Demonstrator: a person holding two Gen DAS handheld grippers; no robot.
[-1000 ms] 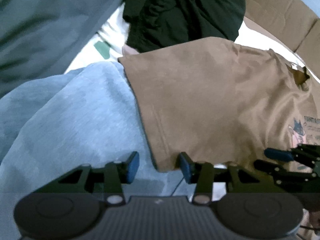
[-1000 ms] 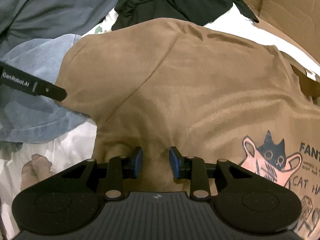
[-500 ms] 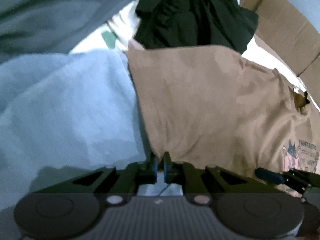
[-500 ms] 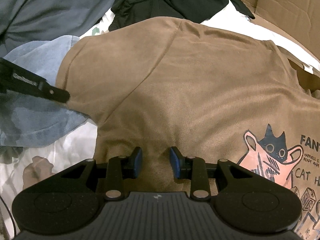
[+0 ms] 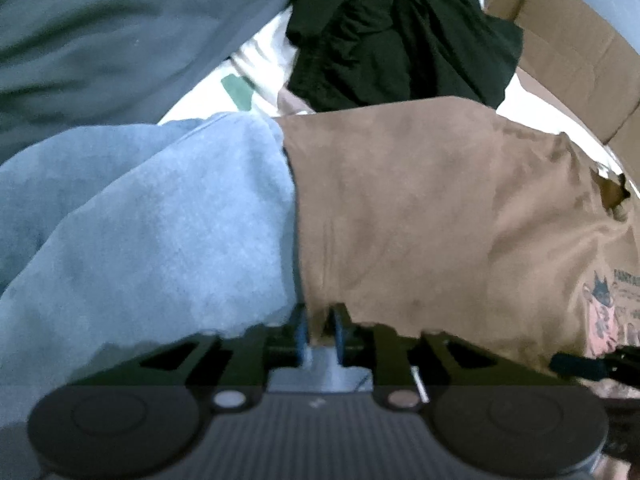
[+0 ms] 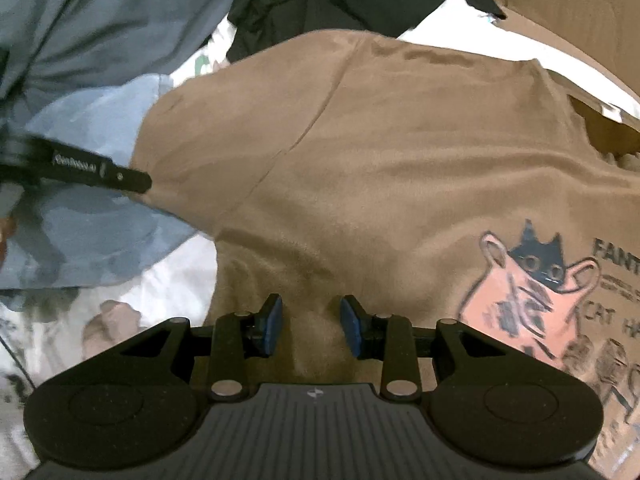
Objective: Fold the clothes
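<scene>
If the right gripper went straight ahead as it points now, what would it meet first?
Most likely the brown T-shirt: the open right gripper already has its fabric between the fingers and ahead. Depth is unclear.

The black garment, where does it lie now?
In both wrist views the black garment lies crumpled at the top centre, just beyond the far edge of the brown T-shirt, with the cardboard box to its right.

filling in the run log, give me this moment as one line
task: fold clothes | left gripper: jaws shut on brown t-shirt sleeve edge | right gripper: jaws open over shirt body | blue garment beside sleeve
</scene>
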